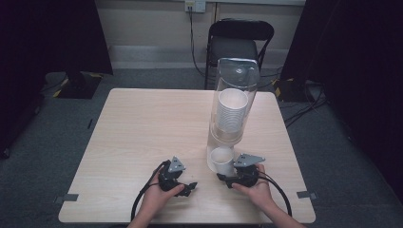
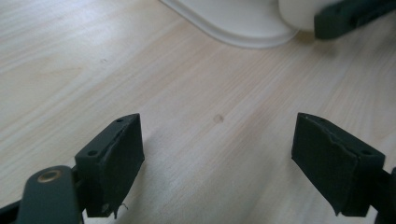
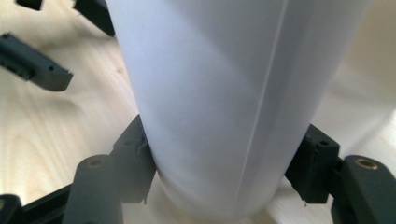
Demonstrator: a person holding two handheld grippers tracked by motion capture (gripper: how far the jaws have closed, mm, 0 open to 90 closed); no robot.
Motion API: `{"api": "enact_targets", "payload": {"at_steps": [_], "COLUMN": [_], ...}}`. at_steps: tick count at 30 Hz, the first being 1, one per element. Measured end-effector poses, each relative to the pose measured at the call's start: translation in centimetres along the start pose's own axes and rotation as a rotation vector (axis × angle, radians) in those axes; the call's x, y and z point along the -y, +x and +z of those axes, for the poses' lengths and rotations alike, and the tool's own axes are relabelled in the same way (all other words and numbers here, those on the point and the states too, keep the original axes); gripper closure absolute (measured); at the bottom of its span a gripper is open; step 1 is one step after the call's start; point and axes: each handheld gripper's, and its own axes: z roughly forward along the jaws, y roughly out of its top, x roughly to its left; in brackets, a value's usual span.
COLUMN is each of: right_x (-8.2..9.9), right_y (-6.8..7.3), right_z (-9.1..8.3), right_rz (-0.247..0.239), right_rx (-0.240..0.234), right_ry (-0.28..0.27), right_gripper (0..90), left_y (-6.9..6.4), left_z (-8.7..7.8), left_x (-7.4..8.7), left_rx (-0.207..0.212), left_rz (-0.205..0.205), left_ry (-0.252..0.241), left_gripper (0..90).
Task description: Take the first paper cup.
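A white paper cup point(image 1: 222, 158) stands on the table just below the mouth of a clear tube dispenser point(image 1: 237, 71) that holds a stack of the same cups point(image 1: 232, 111). My right gripper point(image 1: 227, 172) is shut on this cup. In the right gripper view both pads press the lower wall of the cup point(image 3: 210, 93), one from each side. My left gripper point(image 1: 189, 187) rests low over the table to the left of the cup, open, with bare wood between its fingers point(image 2: 116, 158). The left gripper view shows the dispenser's white base point(image 2: 243, 23) ahead.
The light wooden table point(image 1: 142, 128) has bare wood across its left half. A black chair point(image 1: 240, 42) stands behind the far edge. The dispenser stands right of centre, near my right hand. Tape marks point(image 1: 70, 197) sit by the near corners.
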Motion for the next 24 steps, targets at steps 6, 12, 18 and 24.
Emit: {"api": "enact_targets", "payload": {"at_steps": [6, 12, 18, 24], "right_x": [-0.5, -1.1, -1.7, -1.8], "right_y": [1.1, 2.5, 4.2, 5.2], "right_z": [0.5, 1.3, 2.3, 2.7], "right_rz": [-0.077, -0.147, -0.229, -0.269], "right_rx": [-0.015, -0.030, -0.052, -0.068], "right_ry": [-0.008, -0.017, -0.021, -0.038], "right_gripper": [34.7, 34.6, 34.5, 34.4], "left_y": [1.0, 1.8, 1.4, 0.7], "left_z": [-3.1, -5.1, -5.2, -4.6], "left_x": [-1.6, -3.2, -3.6, -4.1], "left_rx": [0.002, -0.005, 0.001, 0.067], "left_rz": [-0.056, -0.120, -0.131, -0.122], "left_ry": [-0.100, -0.162, -0.174, -0.116], "left_gripper": [16.3, 15.9, 15.7, 22.7]}}
